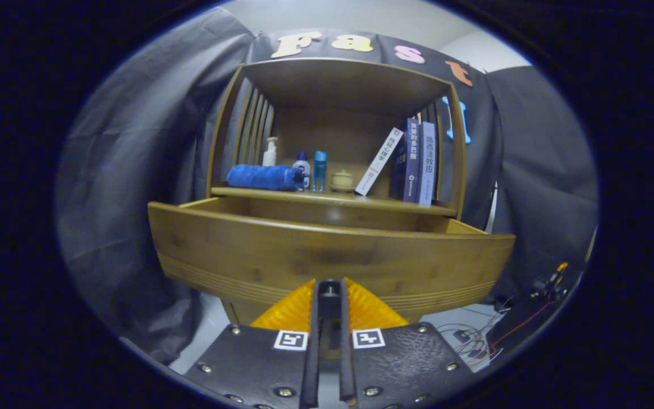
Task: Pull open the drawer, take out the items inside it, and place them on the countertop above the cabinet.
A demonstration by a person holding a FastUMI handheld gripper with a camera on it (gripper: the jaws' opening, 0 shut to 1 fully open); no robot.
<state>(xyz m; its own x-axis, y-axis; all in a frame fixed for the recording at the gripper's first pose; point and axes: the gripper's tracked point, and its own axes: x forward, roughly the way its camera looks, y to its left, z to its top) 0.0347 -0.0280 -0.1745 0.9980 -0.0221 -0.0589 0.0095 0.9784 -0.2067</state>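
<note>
The tool (330, 292) sits at the bottom centre of the frame, its two fingers drawn close together with only a narrow slot between them, right up against the lower front of the drawer (332, 258); whether they pinch a knob there cannot be told. The drawer is pulled out from the wooden cabinet (457, 165) and spans the middle of the frame, its inside hidden behind its front panel. On the bench (332, 199) above it, from left to right, lie a rolled blue towel (263, 176), a white pump bottle (270, 152), a small blue-capped bottle (302, 166), a blue tube (319, 169), a small lidded jar (342, 180), a leaning white book (379, 161) and upright dark books (416, 160).
</note>
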